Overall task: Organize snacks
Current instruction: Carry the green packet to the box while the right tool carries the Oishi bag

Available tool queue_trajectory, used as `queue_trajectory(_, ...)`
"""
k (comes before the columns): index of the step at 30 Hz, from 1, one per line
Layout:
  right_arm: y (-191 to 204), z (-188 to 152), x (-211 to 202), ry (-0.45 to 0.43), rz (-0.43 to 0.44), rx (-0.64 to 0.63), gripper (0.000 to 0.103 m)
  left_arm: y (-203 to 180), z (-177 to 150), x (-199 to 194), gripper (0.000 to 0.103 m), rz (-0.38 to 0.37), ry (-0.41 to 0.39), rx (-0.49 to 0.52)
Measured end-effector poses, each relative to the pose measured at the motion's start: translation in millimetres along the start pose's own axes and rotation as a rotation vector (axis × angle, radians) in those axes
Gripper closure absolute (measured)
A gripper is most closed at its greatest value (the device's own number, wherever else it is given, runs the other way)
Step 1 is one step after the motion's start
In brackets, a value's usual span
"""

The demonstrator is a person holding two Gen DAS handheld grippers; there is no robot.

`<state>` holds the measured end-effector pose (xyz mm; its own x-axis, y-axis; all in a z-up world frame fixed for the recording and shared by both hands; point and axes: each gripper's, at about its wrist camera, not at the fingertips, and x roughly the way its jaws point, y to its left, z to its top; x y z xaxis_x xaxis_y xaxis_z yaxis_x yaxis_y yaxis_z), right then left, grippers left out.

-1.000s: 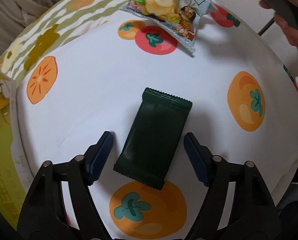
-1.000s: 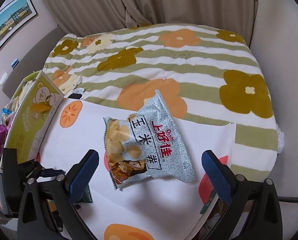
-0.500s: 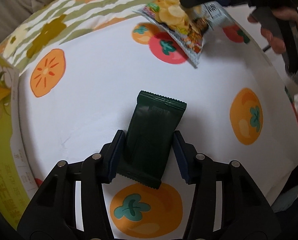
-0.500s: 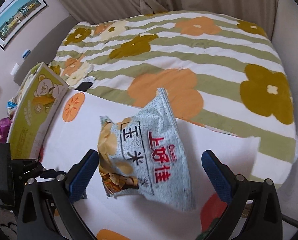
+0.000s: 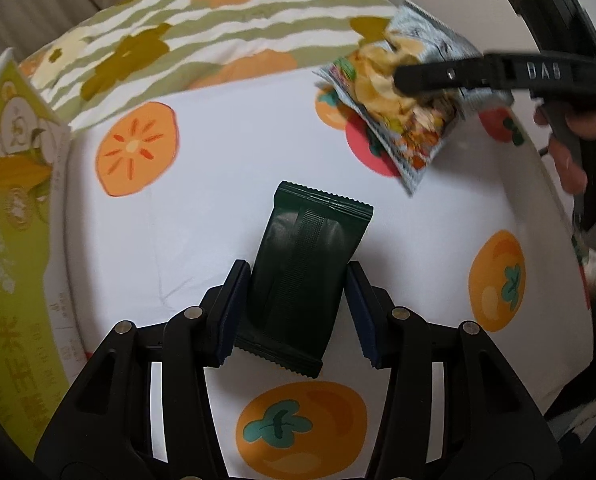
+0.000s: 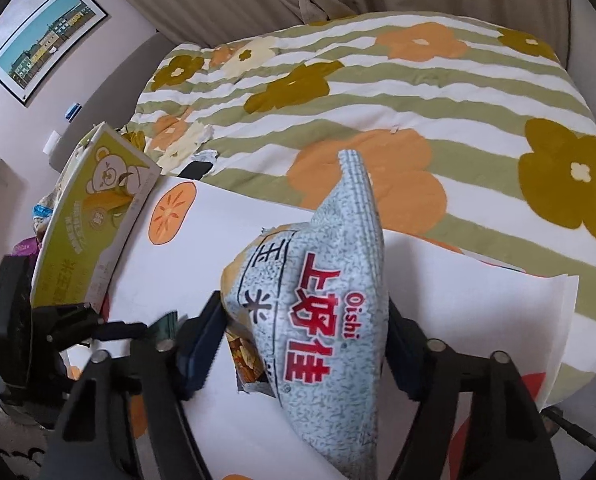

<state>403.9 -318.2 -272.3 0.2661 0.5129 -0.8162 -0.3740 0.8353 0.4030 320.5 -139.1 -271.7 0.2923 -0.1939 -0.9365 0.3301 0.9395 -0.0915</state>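
Grips have formed on both snacks within the last second. One second back the left gripper [image 5: 294,312] stood wide around the dark green wrapped bar [image 5: 303,276] lying flat near the middle of the fruit-print sheet [image 5: 218,200]; now its pads are clamped on the bar's long sides. The right gripper [image 6: 301,344], wide a moment ago, is closing, and the grey Oishi chip bag [image 6: 321,308] buckles between its fingers, tipped up off the sheet's far edge. Both items look ready to carry, probably to the yellow-green bear carton [image 6: 94,224] at the sheet's left edge. The right wrist view alone shows the bag's brand print and the carton's open top; the left wrist view alone shows the bar and a person's hand [image 5: 569,152] on the right tool.
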Motion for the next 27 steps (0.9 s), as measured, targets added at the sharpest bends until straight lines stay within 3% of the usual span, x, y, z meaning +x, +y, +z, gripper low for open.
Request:
queue_trajectory(4, 7, -1, -14, -0.035, -0.002, 0.023, 0.049, 4, 3, -23, 0.058, 0.005, -0.048, -0.035)
queue_trajectory(11, 39, 5, -58, -0.118, -0.015, 0.023, 0.05, 21, 6, -87, 0.058, 0.009, -0.163, -0.147)
queue_trajectory(19, 122, 28, -94, -0.19, 0.054, -0.065, 0.05, 69, 4, -184, 0.058, 0.067, -0.299, -0.265)
queue_trajectory(27, 224, 65, -86, -0.246, 0.14, -0.179, 0.05, 155, -3, -245, 0.058, 0.15, -0.388, -0.313)
